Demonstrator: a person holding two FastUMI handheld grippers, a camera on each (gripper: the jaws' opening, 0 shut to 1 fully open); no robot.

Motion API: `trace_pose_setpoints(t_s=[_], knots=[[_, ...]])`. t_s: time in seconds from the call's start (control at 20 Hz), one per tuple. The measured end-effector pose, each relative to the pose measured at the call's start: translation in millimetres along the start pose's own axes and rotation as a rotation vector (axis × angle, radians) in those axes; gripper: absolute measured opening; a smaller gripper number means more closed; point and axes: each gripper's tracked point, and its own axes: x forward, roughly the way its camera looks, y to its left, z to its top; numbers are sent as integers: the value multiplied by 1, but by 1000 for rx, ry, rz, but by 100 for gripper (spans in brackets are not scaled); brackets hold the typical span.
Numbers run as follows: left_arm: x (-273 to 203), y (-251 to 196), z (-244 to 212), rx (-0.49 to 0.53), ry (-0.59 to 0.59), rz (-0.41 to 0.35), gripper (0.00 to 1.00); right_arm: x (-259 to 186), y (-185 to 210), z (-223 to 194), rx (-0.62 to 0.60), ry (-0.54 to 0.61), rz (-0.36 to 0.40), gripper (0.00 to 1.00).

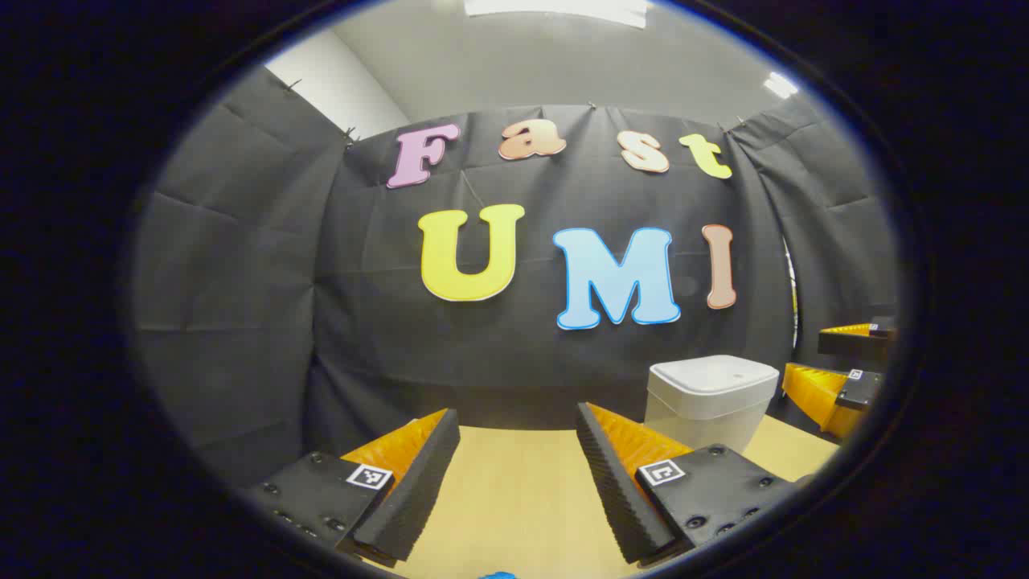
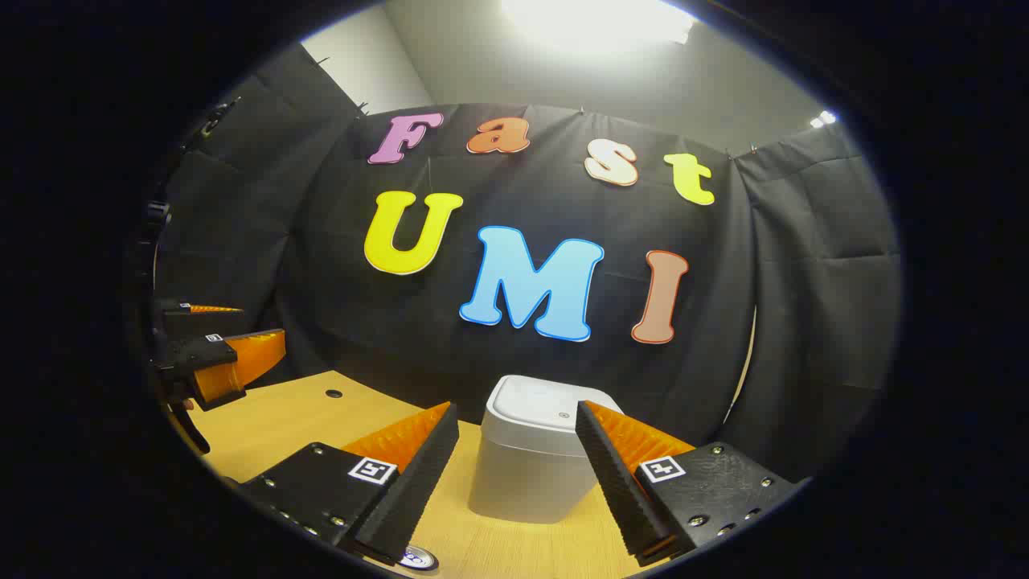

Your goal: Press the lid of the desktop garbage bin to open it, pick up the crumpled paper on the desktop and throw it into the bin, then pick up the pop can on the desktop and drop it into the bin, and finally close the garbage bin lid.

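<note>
One closed bin (image 2: 534, 458), two open grippers (image 1: 514, 482) (image 2: 514, 482)

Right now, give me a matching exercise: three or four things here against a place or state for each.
Things:
1. bin lid
2. left gripper
3. right gripper
4. table

States or places:
A. open, over bare tabletop
B. shut
C. open, the bin straight ahead between its fingers
D. under the bin

Pairs: 1-B, 2-A, 3-C, 4-D
</note>
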Motion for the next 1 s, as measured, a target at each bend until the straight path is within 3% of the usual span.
trace_pose_setpoints(t_s=[0.65, 0.9, 0.95, 1.0], knots=[[2, -11, 2, 1, 1, -38, 96, 3, -3, -2, 27, 8, -15, 94], [3, -17, 2, 8, 2, -47, 96, 2, -7, -6, 35, 23, -21, 84], [3, -18, 2, 10, 3, -50, 96, 4, -10, -8, 35, 28, -26, 65], [2, -19, 2, 11, 2, -53, 96, 4, -9, -11, 33, 34, -34, 58]])
